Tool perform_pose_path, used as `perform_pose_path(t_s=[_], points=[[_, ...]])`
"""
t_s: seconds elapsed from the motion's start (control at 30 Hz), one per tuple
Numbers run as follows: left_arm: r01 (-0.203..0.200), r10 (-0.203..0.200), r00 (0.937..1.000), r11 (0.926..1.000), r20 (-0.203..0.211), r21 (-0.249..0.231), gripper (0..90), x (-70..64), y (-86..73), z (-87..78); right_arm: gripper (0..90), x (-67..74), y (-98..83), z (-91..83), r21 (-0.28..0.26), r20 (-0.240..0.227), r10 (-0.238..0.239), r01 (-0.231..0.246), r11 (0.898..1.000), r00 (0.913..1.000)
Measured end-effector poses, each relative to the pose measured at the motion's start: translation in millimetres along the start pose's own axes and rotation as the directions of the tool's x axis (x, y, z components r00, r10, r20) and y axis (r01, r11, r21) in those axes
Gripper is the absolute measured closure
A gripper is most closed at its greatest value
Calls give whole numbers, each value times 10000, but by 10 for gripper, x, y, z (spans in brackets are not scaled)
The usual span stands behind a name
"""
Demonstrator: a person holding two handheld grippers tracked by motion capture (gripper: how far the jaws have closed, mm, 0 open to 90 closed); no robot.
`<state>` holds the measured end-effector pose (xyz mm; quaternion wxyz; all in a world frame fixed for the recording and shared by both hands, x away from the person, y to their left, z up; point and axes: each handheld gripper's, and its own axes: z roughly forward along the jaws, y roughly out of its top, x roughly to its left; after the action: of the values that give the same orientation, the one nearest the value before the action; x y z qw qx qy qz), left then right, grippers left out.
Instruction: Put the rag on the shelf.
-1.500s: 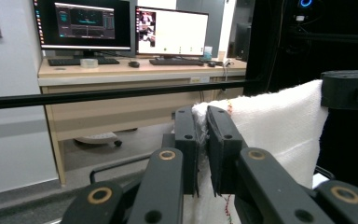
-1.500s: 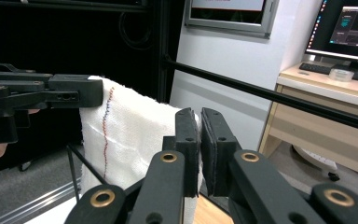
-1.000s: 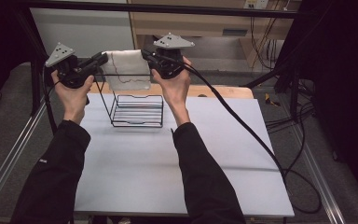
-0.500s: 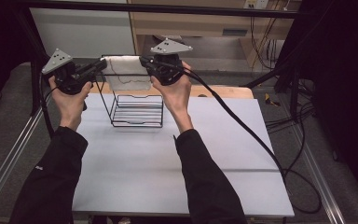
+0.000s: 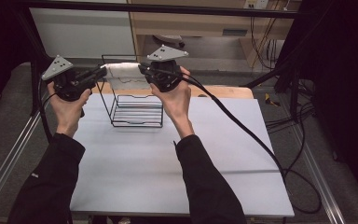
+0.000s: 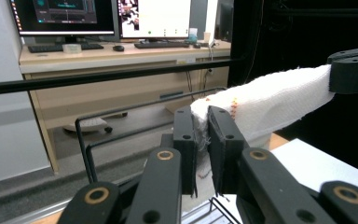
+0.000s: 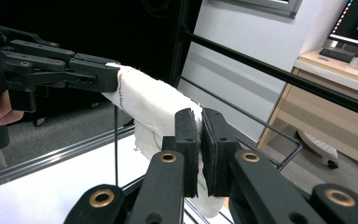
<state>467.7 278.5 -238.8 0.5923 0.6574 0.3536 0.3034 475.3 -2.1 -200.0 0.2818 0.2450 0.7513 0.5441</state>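
Above wire rack [image 5: 137,109], seemingly empty: both grippers' fingers clamp white cloth [image 5: 125,71] ends.

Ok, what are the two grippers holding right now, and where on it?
Both hold one white cloth stretched above the wire rack: the left gripper pinches one end, the right gripper the opposite end.

Rough white woven cloth [image 6: 270,105], thin black wire rack [image 5: 135,109], matt pale table [image 5: 168,172], matt black plastic gripper [image 6: 204,135].
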Motion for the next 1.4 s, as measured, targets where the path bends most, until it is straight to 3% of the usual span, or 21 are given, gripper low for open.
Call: perform_pose_path(t_s=[0.2,0.4,0.5,0.73,0.83,0.97,1.07,1.2,1.4], points=[[68,-72,9999,9996,128,263,803,-27,-72,-20,859,6,-84,-25,104,-142,226,-224,9997,9996],[48,-53,10000,9983,84,579,775,-46,-94,-49,859,38,-167,-23,239,-277,166,-160,9996,9995],[27,-34,10000,9971,90,761,746,-47,-43,-97,859,35,-199,-26,226,-315,225,-218,9995,9993],[-87,91,9999,9980,-69,632,733,-66,144,-206,859,47,-233,-35,253,-345,215,-206,9995,9992],[2,6,9999,9980,-125,634,810,-64,226,-201,859,54,-255,-36,320,-359,149,-138,9994,9992],[50,-31,9998,9944,-184,1054,863,-73,266,-95,858,62,-270,-32,322,-382,145,-133,9994,9992],[430,-438,9990,9901,32,1337,895,-61,237,22,858,59,-287,-30,342,-412,147,-133,9993,9990],[201,-232,9996,9845,159,1745,898,-98,160,80,856,60,-315,-33,376,-448,157,-140,9992,9989],[38,-93,9996,9802,270,1980,899,-132,22,84,852,66,-368,-11,496,-537,189,-162,9986,9984]])
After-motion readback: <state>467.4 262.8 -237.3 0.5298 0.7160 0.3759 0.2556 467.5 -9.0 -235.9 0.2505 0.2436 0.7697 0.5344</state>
